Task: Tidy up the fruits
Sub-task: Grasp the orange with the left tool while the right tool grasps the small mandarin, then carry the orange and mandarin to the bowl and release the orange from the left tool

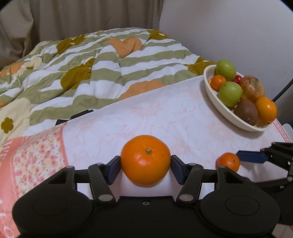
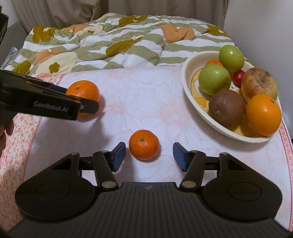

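Pale walls and beige curtains [image 2: 60,11] enclose a bed covered by a green-and-white striped quilt with orange and olive flower patches [image 1: 102,60], which borders the far edge of a table dressed in a white cloth with faint pink floral print and a pink flowered border [image 2: 146,102]. Open cloth lies between the two loose fruits and the cream oval ceramic bowl [image 2: 188,87], which sits at the table's far right corner, its rim close to the table's right edge.

Left gripper [image 1: 146,165]: blue pads pressed against both sides of a large round orange [image 1: 145,160] with its stem facing up, near the front left of the cloth; clamped on the fruit. In the right wrist view the same gripper enters from the left and covers the orange's lower half.

Right gripper [image 2: 149,155]: jaws spread wide, with a small orange mandarin [image 2: 143,144] resting on the cloth between the pads; a gap is visible on each side.

Bowl contents: two green apples [image 2: 214,78], a brown kiwi [image 2: 227,108], a smooth orange [image 2: 263,115], a brownish mottled round fruit [image 2: 260,82], a small red fruit [image 2: 239,76] and a second mandarin [image 2: 214,62], piled above the rim.
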The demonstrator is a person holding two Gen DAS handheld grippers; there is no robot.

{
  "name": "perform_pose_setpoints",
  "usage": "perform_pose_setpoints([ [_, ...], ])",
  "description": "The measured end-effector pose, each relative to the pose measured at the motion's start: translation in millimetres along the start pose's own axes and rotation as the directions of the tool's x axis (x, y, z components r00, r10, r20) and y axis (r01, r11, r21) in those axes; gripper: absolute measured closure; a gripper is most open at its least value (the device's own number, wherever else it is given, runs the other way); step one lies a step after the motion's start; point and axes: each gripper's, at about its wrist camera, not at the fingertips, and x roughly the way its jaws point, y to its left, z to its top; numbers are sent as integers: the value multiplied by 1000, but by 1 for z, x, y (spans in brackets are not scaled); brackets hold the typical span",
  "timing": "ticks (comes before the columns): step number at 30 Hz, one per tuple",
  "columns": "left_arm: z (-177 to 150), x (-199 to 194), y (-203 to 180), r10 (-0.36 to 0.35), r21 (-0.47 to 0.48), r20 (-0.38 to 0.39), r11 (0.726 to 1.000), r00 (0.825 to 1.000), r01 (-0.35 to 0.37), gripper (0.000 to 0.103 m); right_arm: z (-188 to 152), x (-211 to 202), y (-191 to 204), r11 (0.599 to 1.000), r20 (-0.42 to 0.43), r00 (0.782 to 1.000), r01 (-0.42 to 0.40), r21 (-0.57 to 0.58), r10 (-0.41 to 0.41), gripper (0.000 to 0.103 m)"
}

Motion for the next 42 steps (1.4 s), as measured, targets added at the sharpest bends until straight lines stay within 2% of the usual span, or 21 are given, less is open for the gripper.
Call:
perform_pose_setpoints([
  [2,-4,-3,2,5,-5,3,1000,1000,-5,40,2,2,4,1000,1,1000,3,-19,-3,35],
  [3,-6,-5,3,7,-8,5,1000,1000,-7,40,2,2,6,1000,3,1000,6,-29,-6,38],
  [4,-9,-7,4,10,-11,6,1000,1000,-10,40,3,2,7,999,2,1000,3,-37,-3,50],
  [5,-11,-8,5,12,-13,7,1000,1000,-12,40,3,3,9,999,-3,1000,2,-44,-3,52],
  [14,-25,-41,6,19,-45,61,999,998,-17,41,5,-20,17,999,42,999,7,-50,-5,52],
  [24,-28,-98,-16,-18,-53,170,998,985,28,41,-2,-82,10,999,111,994,2,34,-6,52],
  [32,-19,-119,-57,-37,-38,221,998,975,46,41,-8,-127,-26,998,168,985,36,55,-45,52],
  [42,11,-112,-122,3,-78,269,997,963,18,41,-1,-152,-104,1000,213,977,6,7,-7,52],
])
